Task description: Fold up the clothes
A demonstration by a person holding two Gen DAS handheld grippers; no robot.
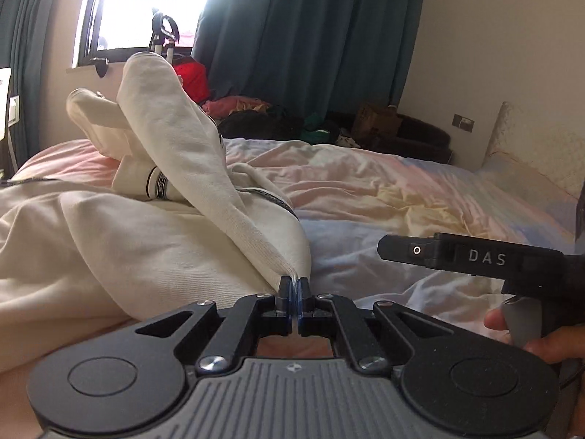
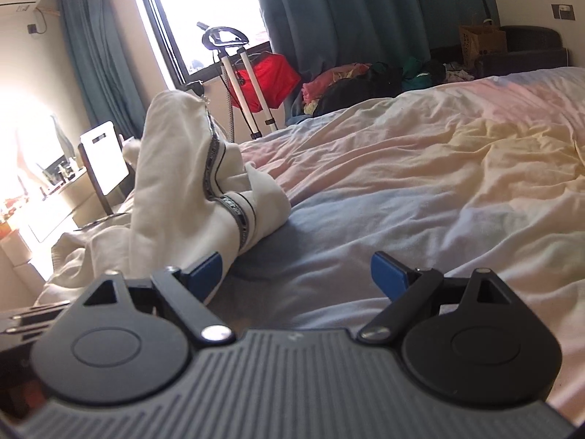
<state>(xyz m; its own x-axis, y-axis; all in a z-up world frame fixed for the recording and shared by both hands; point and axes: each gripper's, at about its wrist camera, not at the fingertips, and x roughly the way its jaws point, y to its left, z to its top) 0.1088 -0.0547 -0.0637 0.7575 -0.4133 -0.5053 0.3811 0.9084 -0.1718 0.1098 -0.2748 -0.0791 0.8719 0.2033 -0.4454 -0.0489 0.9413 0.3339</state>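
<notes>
A cream-white garment (image 1: pixel 164 190) with black-and-white trim lies bunched on the bed, one part pulled up into a ridge. My left gripper (image 1: pixel 293 285) is shut on the ribbed edge of this garment. The right gripper (image 1: pixel 438 252) shows in the left wrist view as a black finger marked DAS, to the right of the cloth, held by a hand (image 1: pixel 541 344). In the right wrist view the same garment (image 2: pixel 182 183) rises at the left, and my right gripper (image 2: pixel 296 270) stands open over the sheet with its left blue pad (image 2: pixel 206 270) touching the cloth.
The bed is covered by a rumpled pastel sheet (image 2: pixel 438 168). Beyond it are a window, teal curtains (image 1: pixel 310 36), a garment steamer stand (image 2: pixel 237 84), a red bag (image 2: pixel 270 77), piled clothes (image 2: pixel 365 80) and a paper bag (image 2: pixel 482 44). A desk with a chair (image 2: pixel 102 161) stands left.
</notes>
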